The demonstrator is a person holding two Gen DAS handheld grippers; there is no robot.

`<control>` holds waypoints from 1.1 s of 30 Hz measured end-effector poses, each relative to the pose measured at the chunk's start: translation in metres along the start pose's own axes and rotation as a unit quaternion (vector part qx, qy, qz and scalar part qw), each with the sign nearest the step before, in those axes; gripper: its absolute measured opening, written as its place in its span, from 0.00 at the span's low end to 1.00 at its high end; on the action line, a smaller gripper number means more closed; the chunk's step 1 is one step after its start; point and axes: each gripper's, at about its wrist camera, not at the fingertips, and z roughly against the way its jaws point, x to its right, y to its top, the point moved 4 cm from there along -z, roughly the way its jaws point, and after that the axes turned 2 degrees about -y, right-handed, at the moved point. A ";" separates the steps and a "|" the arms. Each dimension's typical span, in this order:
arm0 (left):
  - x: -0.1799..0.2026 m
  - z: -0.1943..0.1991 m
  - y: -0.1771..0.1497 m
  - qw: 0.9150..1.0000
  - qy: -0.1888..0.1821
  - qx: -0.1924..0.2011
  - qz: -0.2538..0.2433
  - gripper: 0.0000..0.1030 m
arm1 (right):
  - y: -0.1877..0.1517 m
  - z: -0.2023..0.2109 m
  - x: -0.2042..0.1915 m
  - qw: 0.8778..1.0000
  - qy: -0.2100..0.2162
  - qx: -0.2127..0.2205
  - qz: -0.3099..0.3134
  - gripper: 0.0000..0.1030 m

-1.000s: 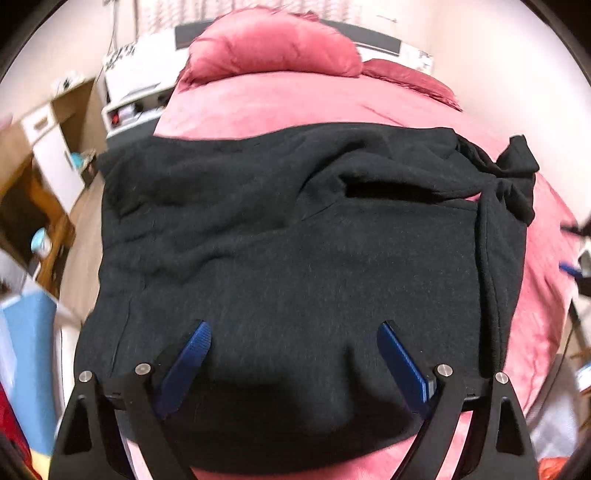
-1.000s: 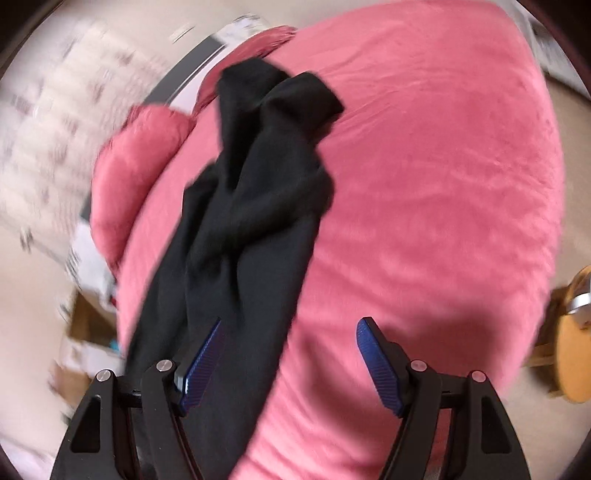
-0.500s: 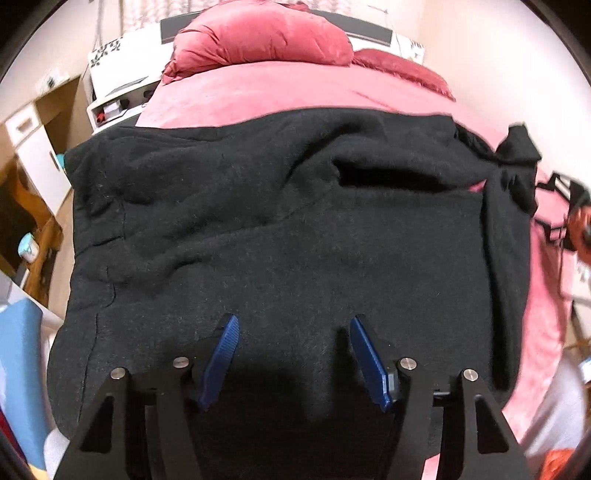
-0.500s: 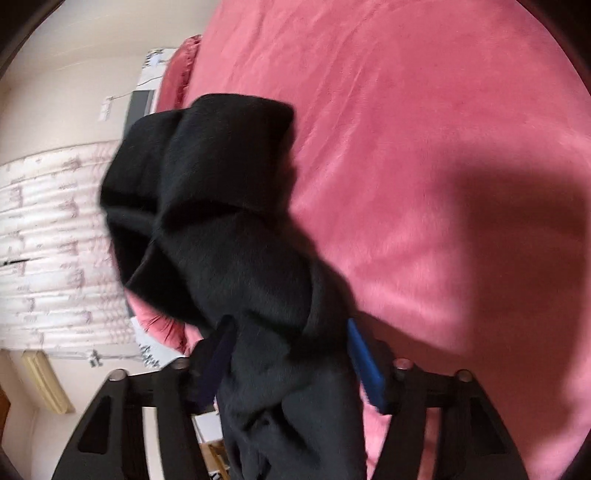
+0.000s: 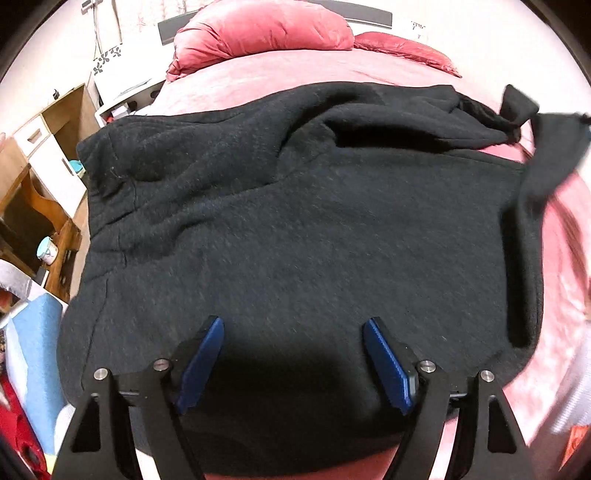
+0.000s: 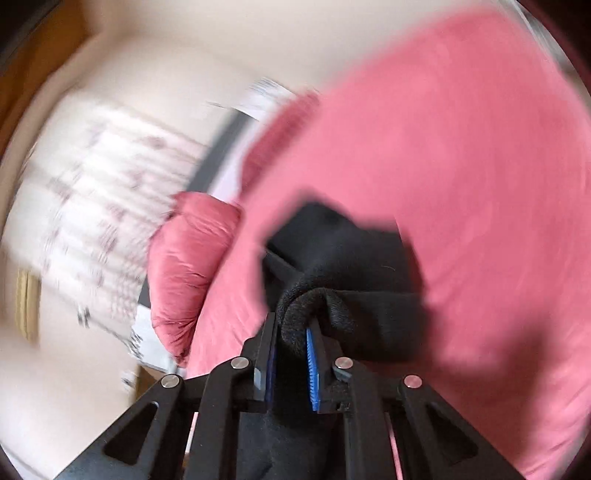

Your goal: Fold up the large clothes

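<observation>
A: We see a black sweatshirt spread across a pink bed, filling most of the left wrist view. Our left claw sits at six o'clock just over the near hem, its blue pads spread wide with nothing between them.

B: And the other one?

A: In the right wrist view, our right claw is clamped on a bunched fold of the sweatshirt, thick ribbed cloth bulging over the blue pads. That view is blurred.

B: Where does that fold lie?

A: In the left wrist view, toward two o'clock, a dark flap is raised off the bed. A pink pillow lies at twelve o'clock, a wooden cabinet at nine.
</observation>
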 end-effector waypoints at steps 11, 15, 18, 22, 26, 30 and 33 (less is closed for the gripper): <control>0.006 0.011 -0.017 1.000 -0.008 0.003 -0.004 0.79 | -0.055 0.038 0.159 0.959 -0.241 -0.150 -0.002 0.36; -0.011 0.014 -0.012 1.000 0.004 0.014 0.007 0.79 | -0.056 0.063 0.188 0.973 -0.179 -0.112 -0.096 0.42; -0.025 0.011 -0.007 0.999 0.022 0.018 0.021 0.80 | -0.029 0.076 0.195 0.975 -0.166 -0.057 -0.134 0.45; -0.040 -0.002 -0.003 0.998 0.066 0.018 0.017 0.89 | -0.009 0.058 0.222 0.968 -0.180 -0.060 -0.165 0.56; -0.050 -0.011 -0.004 0.997 0.061 0.008 0.050 0.99 | -0.015 -0.001 0.223 0.949 -0.114 -0.161 -0.246 0.50; -0.052 -0.015 -0.003 0.996 0.062 -0.005 0.068 1.00 | 0.013 -0.036 0.167 0.970 -0.120 -0.173 -0.124 0.17; -0.049 -0.014 -0.003 0.996 0.065 -0.006 0.067 1.00 | 0.051 -0.034 0.098 0.983 -0.146 -0.106 0.038 0.16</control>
